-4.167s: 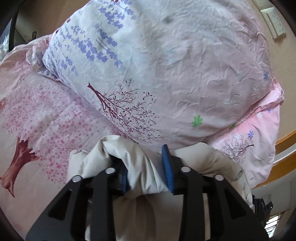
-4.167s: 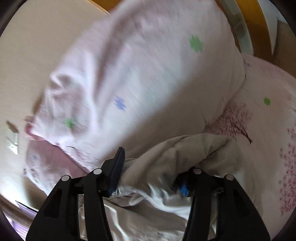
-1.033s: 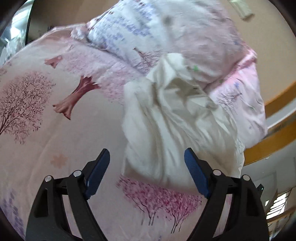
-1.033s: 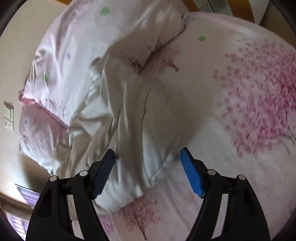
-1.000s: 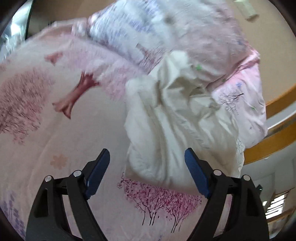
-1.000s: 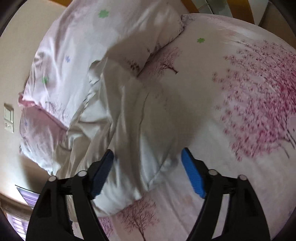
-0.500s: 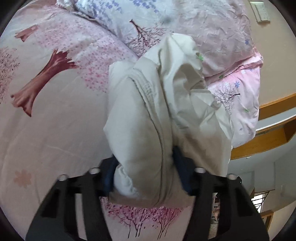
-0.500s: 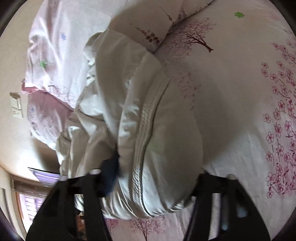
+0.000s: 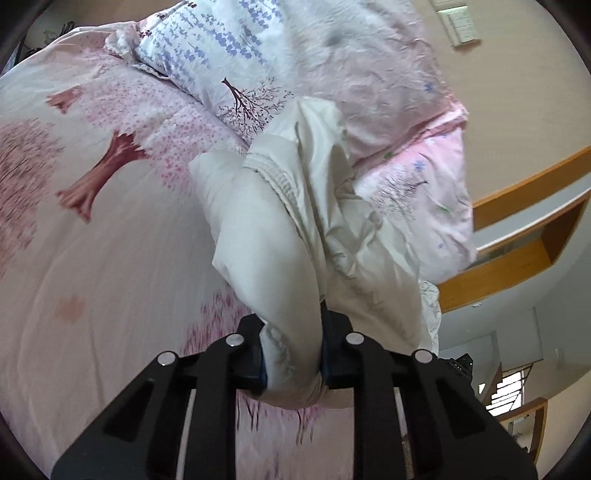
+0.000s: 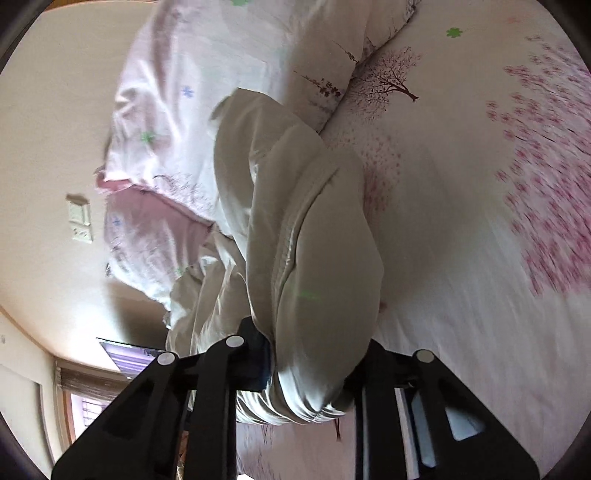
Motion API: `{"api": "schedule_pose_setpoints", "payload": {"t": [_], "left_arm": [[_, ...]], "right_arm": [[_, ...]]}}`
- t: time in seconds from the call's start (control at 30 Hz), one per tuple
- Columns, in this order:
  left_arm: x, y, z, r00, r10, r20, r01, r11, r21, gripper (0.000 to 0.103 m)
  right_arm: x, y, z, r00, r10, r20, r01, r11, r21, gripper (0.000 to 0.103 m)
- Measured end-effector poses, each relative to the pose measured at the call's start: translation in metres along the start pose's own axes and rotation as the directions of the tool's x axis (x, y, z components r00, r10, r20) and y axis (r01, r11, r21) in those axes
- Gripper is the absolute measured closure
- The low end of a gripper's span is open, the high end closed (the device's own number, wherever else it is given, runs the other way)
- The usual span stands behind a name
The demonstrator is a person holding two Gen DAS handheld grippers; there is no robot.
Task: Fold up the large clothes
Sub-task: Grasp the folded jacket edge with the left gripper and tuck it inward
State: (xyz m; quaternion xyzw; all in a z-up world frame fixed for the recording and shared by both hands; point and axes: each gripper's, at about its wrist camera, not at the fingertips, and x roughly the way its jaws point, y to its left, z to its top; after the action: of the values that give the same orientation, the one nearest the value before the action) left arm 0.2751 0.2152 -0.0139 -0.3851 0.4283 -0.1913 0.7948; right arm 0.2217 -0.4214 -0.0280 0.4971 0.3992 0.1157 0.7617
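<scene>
A cream padded garment (image 9: 273, 229) lies bunched on the bed, its far end leaning on the pillows. In the left wrist view my left gripper (image 9: 291, 354) has its jaws closing on the near end of the garment, with a thick roll of fabric pinched between the pads. The right wrist view shows the same garment (image 10: 314, 251) from the other side. My right gripper (image 10: 310, 365) is likewise closing on a fat fold of it, and the cloth hides the pads. The gripped ends hang slightly above the bedspread.
The bedspread (image 9: 92, 258) is pale pink with tree prints and stretches wide to the left. Two floral pillows (image 9: 332, 66) are stacked at the head against a beige wall with a switch plate (image 9: 460, 22). A wooden headboard shelf (image 9: 528, 236) is at the right.
Both grippers stood wide open in front of the garment a second ago. They have since moved in, clamped onto its near end, and tilted up with the fabric.
</scene>
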Motion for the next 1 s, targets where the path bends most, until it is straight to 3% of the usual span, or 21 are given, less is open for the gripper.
{"api": "schedule_pose_setpoints", "payload": {"t": [0.13, 0.23, 0.3, 0.33, 0.37, 0.4, 0.43, 0.5, 0.53, 0.6, 0.7, 0.77, 0.8, 1.0], "left_arm": [[-0.017, 0.005, -0.026, 1.000, 0.019, -0.024, -0.018, 1.000, 0.018, 0.081], [-0.015, 0.017, -0.037, 0.995, 0.079, -0.052, -0.077, 0.996, 0.039, 0.070], [-0.014, 0.026, -0.040, 0.994, 0.097, -0.048, -0.096, 0.995, 0.019, 0.063], [-0.017, 0.029, -0.039, 0.995, 0.091, -0.034, -0.091, 0.996, 0.013, 0.053], [-0.020, 0.030, -0.039, 0.996, 0.089, -0.020, -0.088, 0.996, 0.013, 0.043], [-0.023, 0.031, -0.038, 0.996, 0.089, -0.008, -0.089, 0.996, 0.018, 0.038], [-0.027, 0.029, -0.037, 0.996, 0.092, 0.008, -0.092, 0.995, 0.034, 0.031], [-0.031, 0.026, -0.034, 0.994, 0.109, 0.022, -0.110, 0.992, 0.065, 0.024], [-0.032, 0.024, -0.031, 0.993, 0.115, 0.026, -0.117, 0.990, 0.077, 0.022], [-0.030, 0.025, -0.027, 0.992, 0.128, 0.025, -0.129, 0.988, 0.082, 0.021], [-0.022, 0.028, -0.018, 0.990, 0.138, 0.008, -0.138, 0.988, 0.071, 0.021], [-0.017, 0.030, -0.014, 0.991, 0.136, -0.006, -0.135, 0.989, 0.064, 0.021], [-0.015, 0.031, -0.013, 0.991, 0.135, -0.009, -0.134, 0.989, 0.059, 0.021], [-0.007, 0.029, -0.005, 0.988, 0.155, -0.011, -0.154, 0.984, 0.089, 0.021]], "right_arm": [[-0.024, -0.002, -0.027, 0.999, -0.053, -0.004, 0.053, 0.999, -0.014, 0.081], [-0.030, -0.003, -0.045, 0.982, -0.187, 0.014, 0.187, 0.979, -0.079, 0.066], [-0.035, -0.007, -0.049, 0.972, -0.234, 0.033, 0.236, 0.968, -0.086, 0.058], [-0.039, -0.006, -0.050, 0.962, -0.265, 0.060, 0.269, 0.959, -0.087, 0.049], [-0.046, -0.003, -0.051, 0.944, -0.311, 0.108, 0.321, 0.943, -0.093, 0.042], [-0.060, 0.006, -0.054, 0.903, -0.378, 0.206, 0.405, 0.908, -0.110, 0.038], [-0.069, 0.013, -0.057, 0.875, -0.403, 0.269, 0.446, 0.887, -0.119, 0.035], [-0.085, 0.033, -0.065, 0.812, -0.430, 0.393, 0.517, 0.844, -0.145, 0.035], [-0.089, 0.049, -0.070, 0.795, -0.417, 0.441, 0.535, 0.825, -0.183, 0.035], [-0.078, 0.076, -0.079, 0.811, -0.363, 0.459, 0.523, 0.800, -0.292, 0.035], [-0.028, 0.120, -0.100, 0.894, -0.271, 0.357, 0.429, 0.751, -0.503, 0.041], [0.006, 0.138, -0.113, 0.933, -0.239, 0.268, 0.356, 0.721, -0.595, 0.065], [0.026, 0.147, -0.121, 0.945, -0.234, 0.226, 0.326, 0.704, -0.631, 0.067], [0.093, 0.181, -0.160, 0.949, -0.260, 0.175, 0.300, 0.590, -0.750, 0.072]]}}
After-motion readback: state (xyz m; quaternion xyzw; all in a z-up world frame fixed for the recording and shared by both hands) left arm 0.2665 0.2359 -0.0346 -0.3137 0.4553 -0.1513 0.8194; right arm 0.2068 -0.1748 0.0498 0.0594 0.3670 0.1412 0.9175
